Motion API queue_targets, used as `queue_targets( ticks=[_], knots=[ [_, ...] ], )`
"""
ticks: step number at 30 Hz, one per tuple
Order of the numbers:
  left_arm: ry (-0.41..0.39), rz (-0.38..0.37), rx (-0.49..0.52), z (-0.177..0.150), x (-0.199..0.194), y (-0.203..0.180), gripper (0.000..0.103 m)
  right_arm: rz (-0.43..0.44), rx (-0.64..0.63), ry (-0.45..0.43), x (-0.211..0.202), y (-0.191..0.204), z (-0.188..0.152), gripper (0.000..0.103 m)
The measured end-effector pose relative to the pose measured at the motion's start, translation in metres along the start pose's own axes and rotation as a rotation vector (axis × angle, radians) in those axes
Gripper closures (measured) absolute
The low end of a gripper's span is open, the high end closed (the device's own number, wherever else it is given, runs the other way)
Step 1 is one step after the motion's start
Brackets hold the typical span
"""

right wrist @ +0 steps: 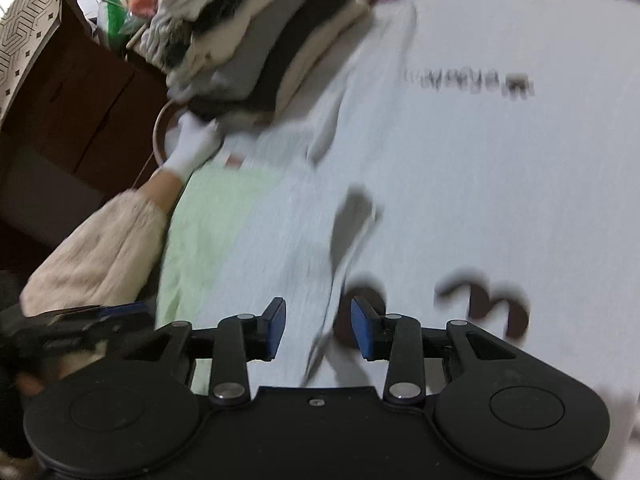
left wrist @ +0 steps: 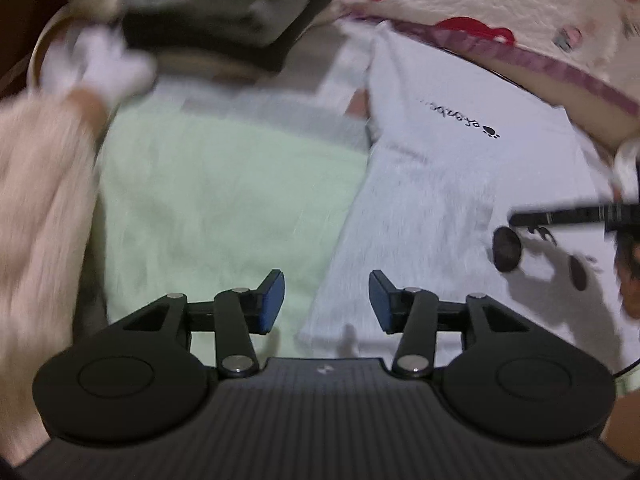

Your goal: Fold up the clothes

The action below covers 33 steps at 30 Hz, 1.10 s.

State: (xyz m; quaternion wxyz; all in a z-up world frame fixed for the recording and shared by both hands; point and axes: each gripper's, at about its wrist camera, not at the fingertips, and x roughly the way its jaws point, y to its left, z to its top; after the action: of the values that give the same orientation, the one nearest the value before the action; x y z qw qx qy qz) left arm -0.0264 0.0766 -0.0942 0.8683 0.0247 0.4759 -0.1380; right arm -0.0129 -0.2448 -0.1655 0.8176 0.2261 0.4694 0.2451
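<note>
A white garment [left wrist: 460, 184] with dark printed lettering lies spread on a pale green sheet [left wrist: 216, 200]. My left gripper [left wrist: 326, 300] hovers open above the garment's left edge, with nothing between its blue pads. In the right wrist view the same white garment [right wrist: 460, 184] fills the middle. A loose folded edge [right wrist: 340, 272] of it runs down under the gap of my right gripper [right wrist: 318, 328]. That gripper is open, and its pads stand clear of the cloth. Both views are motion-blurred.
A stack of folded clothes [right wrist: 260, 48] sits at the far left of the sheet. A white-gloved hand [right wrist: 188, 148] on a fuzzy beige sleeve [right wrist: 96, 248] reaches toward it. A cream blanket with red shapes [left wrist: 480, 0] borders the far side. A brown cabinet [right wrist: 72, 92] stands to the left.
</note>
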Motion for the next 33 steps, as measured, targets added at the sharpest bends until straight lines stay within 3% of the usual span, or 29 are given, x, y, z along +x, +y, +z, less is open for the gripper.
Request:
queue_targets(
  ticks=[3, 7, 8, 9, 10, 12, 14, 15, 18, 23, 28, 31, 33],
  knots=[
    [0.053, 0.008, 0.098, 0.009, 0.035, -0.011, 0.054, 0.0, -0.063, -0.043, 0.016, 0.015, 0.032, 0.061],
    [0.129, -0.055, 0.053, 0.002, 0.064, -0.007, 0.055, 0.039, -0.125, 0.028, 0.062, 0.03, 0.078, 0.06],
    [0.144, -0.075, 0.035, -0.001, 0.069, -0.005, 0.059, 0.036, -0.123, 0.066, 0.077, 0.028, 0.085, 0.06],
    [0.141, -0.084, 0.026, -0.002, 0.07, -0.003, 0.081, 0.033, -0.119, 0.106, 0.091, 0.026, 0.092, 0.059],
    [0.135, -0.092, 0.018, -0.004, 0.07, -0.001, 0.096, 0.03, -0.116, 0.145, 0.105, 0.023, 0.098, 0.059],
    [0.122, -0.106, -0.011, -0.006, 0.067, 0.005, 0.097, 0.025, -0.101, 0.193, 0.129, 0.013, 0.104, 0.058],
    [0.102, -0.111, -0.044, -0.008, 0.06, 0.009, 0.099, 0.049, -0.114, 0.219, 0.142, 0.011, 0.107, 0.086],
    [0.09, -0.106, -0.052, -0.009, 0.055, 0.01, 0.099, 0.059, -0.121, 0.22, 0.145, 0.011, 0.108, 0.09],
    [0.098, -0.071, -0.022, -0.013, 0.054, 0.006, 0.101, 0.094, -0.1, 0.21, 0.151, 0.011, 0.113, 0.092],
    [0.125, -0.047, -0.043, -0.017, 0.055, 0.01, 0.101, 0.05, -0.147, 0.169, 0.157, 0.015, 0.113, 0.092],
    [0.095, -0.034, -0.069, -0.017, 0.046, 0.014, 0.098, -0.056, -0.176, 0.112, 0.132, 0.018, 0.116, 0.064],
    [0.0, -0.056, -0.07, -0.01, 0.036, 0.015, 0.098, -0.07, -0.103, 0.073, 0.101, 0.008, 0.111, 0.051],
    [-0.064, -0.107, -0.063, -0.005, 0.027, 0.011, 0.094, -0.067, -0.014, 0.046, 0.081, -0.002, 0.099, 0.047]
  ],
)
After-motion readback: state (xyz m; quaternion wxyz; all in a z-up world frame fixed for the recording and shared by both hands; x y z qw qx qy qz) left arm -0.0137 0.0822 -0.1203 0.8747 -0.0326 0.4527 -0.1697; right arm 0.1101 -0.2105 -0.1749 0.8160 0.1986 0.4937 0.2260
